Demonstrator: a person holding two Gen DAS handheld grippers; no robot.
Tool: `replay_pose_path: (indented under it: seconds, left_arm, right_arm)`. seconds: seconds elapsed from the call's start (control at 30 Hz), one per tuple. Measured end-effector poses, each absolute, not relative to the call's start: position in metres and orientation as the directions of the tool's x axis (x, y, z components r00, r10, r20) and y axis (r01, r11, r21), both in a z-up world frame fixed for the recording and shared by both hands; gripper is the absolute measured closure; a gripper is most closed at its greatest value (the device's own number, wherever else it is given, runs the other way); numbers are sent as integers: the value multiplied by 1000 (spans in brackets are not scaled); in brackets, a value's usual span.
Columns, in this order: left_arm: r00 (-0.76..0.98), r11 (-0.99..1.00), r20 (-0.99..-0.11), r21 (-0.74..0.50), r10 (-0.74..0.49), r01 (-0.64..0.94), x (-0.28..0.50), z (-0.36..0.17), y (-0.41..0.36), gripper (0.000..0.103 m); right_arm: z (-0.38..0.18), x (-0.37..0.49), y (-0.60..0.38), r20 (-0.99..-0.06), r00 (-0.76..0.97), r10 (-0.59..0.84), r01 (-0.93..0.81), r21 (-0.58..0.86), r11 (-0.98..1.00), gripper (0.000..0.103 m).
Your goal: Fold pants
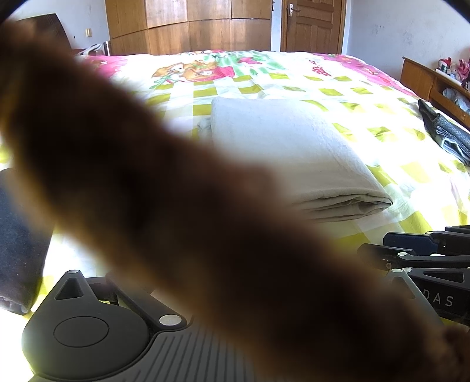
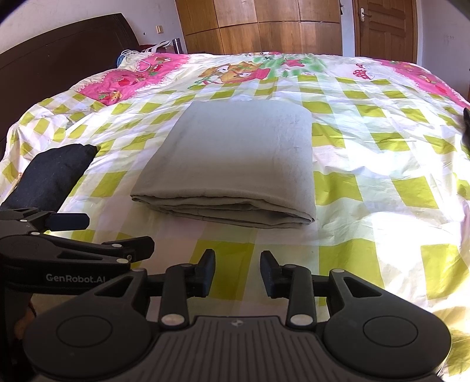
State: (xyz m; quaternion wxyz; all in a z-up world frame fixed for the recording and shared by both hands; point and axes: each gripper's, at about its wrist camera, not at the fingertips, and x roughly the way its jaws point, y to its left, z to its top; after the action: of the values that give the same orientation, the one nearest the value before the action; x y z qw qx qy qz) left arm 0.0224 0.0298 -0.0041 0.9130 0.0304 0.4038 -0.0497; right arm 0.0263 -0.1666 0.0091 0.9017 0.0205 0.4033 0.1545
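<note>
Both wrist cams sit low at the near edge of the bed (image 2: pixel 382 164), angled down across it toward the wardrobe (image 2: pixel 264 26). Left view is half blocked by a blurred close object. Both share the folded pants (image 2: pixel 235 161), close ahead; right cam sees left gripper (image 2: pixel 97 232).

The folded grey pants (image 2: pixel 232 164) lay on the checked bedspread (image 2: pixel 382 152). The right hand-held gripper (image 2: pixel 238 273) hovered just before them, jaws apart and empty. A dark folded garment (image 2: pixel 50 176) lay to the left.
</note>
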Motion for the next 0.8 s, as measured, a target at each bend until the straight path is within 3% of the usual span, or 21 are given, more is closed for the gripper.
replay_pose_path:
  seconds: [0.8]
  left_arm:
    - [661, 995, -748, -3, -68, 99, 25, -8, 33, 3]
  right_arm:
    - [10, 28, -169, -724, 646, 241, -230, 116, 966, 54]
